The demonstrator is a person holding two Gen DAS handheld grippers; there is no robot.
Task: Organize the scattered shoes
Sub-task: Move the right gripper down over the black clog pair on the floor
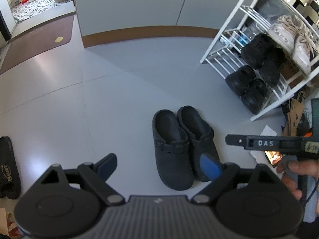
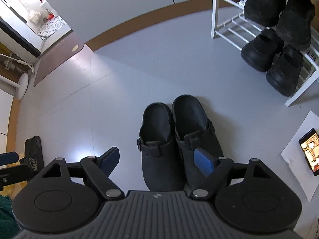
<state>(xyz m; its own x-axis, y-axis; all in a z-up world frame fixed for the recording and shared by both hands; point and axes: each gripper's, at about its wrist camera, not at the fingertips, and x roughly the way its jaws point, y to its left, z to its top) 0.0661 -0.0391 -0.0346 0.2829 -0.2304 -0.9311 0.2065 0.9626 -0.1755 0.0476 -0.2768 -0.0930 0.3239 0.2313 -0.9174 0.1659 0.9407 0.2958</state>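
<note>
Right now your right gripper (image 2: 156, 162) hangs over the pair of dark clogs (image 2: 175, 139) on the grey floor (image 2: 119, 69), jaws spread wide and gripping nothing; the left clog's toe lies between the blue pads (image 2: 204, 162), the right pad over the right clog, no contact visible. Your left gripper (image 1: 159, 165) is likewise wide open and empty, with the same clogs ahead of it, toward its right pad. Beyond your right gripper, up and to its right, stands the white shoe rack (image 2: 215, 10): its lower tiers hold two pairs of chunky black shoes (image 2: 277, 39), and the left view shows a pale laced sneaker (image 1: 293, 39) on a higher tier. Off to your left gripper's left lies a black slide (image 1: 8, 167).
</note>
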